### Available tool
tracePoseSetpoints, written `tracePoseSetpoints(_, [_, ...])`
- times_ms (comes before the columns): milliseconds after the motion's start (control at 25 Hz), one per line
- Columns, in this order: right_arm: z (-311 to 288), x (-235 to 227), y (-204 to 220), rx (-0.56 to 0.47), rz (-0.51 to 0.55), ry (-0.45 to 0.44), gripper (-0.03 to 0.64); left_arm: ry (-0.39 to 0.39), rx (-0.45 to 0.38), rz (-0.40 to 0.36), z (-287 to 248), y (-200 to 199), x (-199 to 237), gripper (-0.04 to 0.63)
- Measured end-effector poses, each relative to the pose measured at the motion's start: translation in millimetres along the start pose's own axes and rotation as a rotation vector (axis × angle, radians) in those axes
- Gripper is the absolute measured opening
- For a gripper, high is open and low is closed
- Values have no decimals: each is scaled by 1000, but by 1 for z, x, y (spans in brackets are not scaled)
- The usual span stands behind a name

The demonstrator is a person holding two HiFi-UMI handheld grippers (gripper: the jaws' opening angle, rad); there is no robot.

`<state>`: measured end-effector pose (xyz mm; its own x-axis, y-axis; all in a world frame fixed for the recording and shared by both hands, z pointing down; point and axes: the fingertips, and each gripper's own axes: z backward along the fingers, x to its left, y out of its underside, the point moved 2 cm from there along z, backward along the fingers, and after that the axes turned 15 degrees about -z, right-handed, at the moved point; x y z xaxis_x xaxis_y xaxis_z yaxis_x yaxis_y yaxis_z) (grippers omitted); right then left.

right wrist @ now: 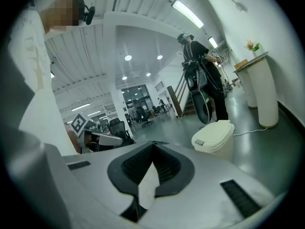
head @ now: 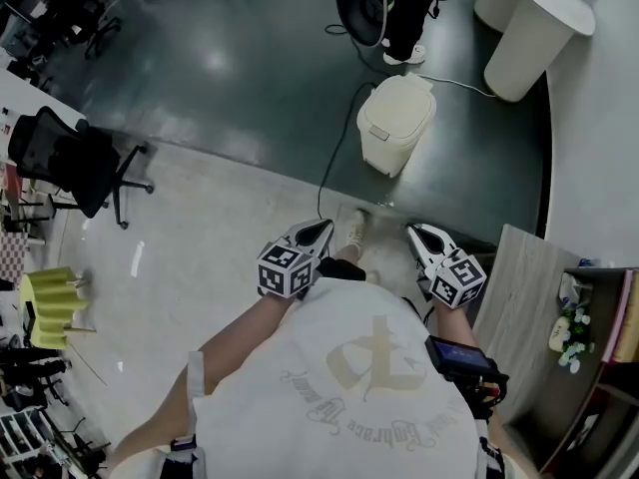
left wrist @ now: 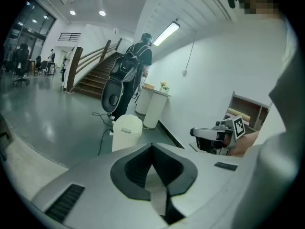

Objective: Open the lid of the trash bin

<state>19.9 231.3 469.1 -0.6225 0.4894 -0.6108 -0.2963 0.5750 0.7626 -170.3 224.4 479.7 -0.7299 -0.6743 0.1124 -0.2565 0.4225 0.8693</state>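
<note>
The trash bin [head: 396,123] is cream, with its lid down, standing on the dark floor some way ahead of me. It also shows in the left gripper view as the bin [left wrist: 126,132] and in the right gripper view as the bin [right wrist: 215,137], beyond the jaws. My left gripper [head: 324,230] and right gripper [head: 414,232] are held close to my body, side by side, both pointing toward the bin and well short of it. The left gripper [left wrist: 152,146] has its jaws together with nothing between them, and so does the right gripper [right wrist: 153,144].
A person with a backpack [head: 407,8] stands just behind the bin beside a black round device [head: 361,3]. A cable [head: 334,158] runs across the floor to the bin. White pedestals [head: 534,28] stand at back right, a wooden shelf unit [head: 519,307] at right, an office chair [head: 75,163] at left.
</note>
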Motion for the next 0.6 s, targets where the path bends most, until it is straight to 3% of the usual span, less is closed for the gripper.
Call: tracePoseSetpoints(600, [-29, -37, -24, 23, -29, 34, 5, 42, 22, 11, -56, -17, 28, 6])
